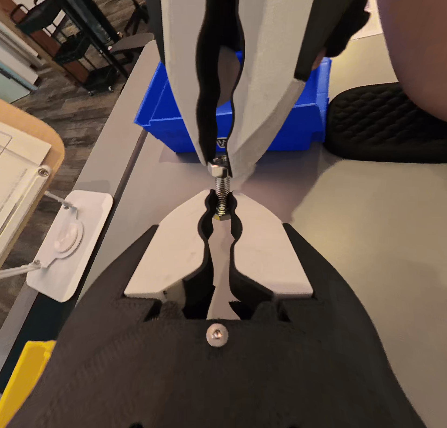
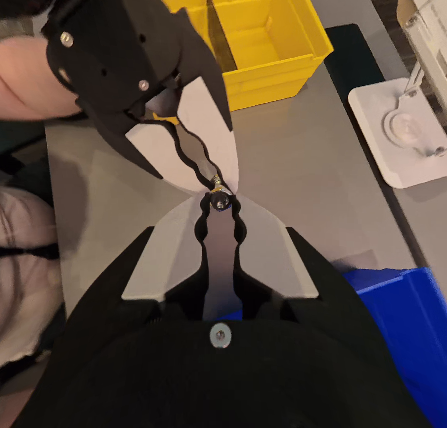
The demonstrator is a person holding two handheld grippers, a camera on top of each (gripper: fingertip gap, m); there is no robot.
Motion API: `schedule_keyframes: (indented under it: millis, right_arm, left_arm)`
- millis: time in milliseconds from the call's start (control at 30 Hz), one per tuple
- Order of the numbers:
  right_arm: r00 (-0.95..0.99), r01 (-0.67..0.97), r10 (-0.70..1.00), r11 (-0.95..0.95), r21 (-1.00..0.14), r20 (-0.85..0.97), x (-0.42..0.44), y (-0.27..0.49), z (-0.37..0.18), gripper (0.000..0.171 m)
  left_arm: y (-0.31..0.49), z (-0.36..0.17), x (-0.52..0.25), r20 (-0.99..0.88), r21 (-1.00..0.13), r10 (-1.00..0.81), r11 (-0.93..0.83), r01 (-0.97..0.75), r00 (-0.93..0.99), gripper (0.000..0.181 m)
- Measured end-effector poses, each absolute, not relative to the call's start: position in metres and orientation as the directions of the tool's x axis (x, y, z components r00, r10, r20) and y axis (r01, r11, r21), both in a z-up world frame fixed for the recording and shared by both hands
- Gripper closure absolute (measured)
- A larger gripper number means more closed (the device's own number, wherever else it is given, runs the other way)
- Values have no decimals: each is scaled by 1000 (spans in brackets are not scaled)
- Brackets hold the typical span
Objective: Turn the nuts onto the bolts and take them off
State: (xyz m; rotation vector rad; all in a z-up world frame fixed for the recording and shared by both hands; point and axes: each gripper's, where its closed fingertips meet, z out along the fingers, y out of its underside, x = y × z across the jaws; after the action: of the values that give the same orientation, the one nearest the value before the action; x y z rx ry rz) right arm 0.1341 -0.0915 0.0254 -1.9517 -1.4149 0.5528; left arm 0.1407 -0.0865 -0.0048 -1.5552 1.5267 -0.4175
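Left claw [image 1: 220, 207] is pinched narrow around the threaded silver steel bolt [image 1: 220, 195], gripping near the hex nut at its near end, and the right claw [image 1: 219, 168] meets it tip to tip, clamped on the silver hex nut [image 1: 218, 171] at the bolt's far end. Both hold the piece in the air above the grey bench [image 1: 362, 235]. From the right wrist view, the right claw [image 2: 219, 200] bites that same end, bolt [image 2: 216, 180] running away into the left claw [image 2: 217, 183]. Blue plastic bin [image 1: 290, 131] sits on the bench behind; yellow divided plastic bin [image 2: 266, 78] stands near the opposite edge.
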Motion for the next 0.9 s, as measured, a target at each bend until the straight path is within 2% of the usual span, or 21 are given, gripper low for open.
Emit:
schedule_keyframes:
  millis: [233, 400, 667, 767, 833, 900]
  right_arm:
    - [489, 523, 861, -420, -742, -143, 123, -74, 26, 153]
    - [494, 417, 833, -478, -773, -249, 116, -68, 34, 153]
    - [456, 365, 864, -399, -841, -212, 106, -71, 52, 152]
    - [443, 346, 880, -343, -873, -170, 104, -72, 62, 140]
    - [422, 316, 903, -234, -919, -85, 103, -70, 75, 126]
    - [396, 307, 918, -91, -947, 40, 103, -69, 87, 122]
  left_arm:
    - [-67, -4, 126, -405, -720, -867, 107, -686, 291, 172]
    - [-62, 3, 120, -408, -734, -852, 93, -672, 328, 172]
    - [-65, 23, 116, -340, -811, -873, 83, -580, 350, 172]
    - [-62, 27, 112, -348, -816, -863, 87, -572, 366, 172]
    - [-63, 33, 111, -319, -839, -872, 76, -540, 372, 172]
    - [-65, 42, 109, -263, -878, -888, 59, -475, 377, 172]
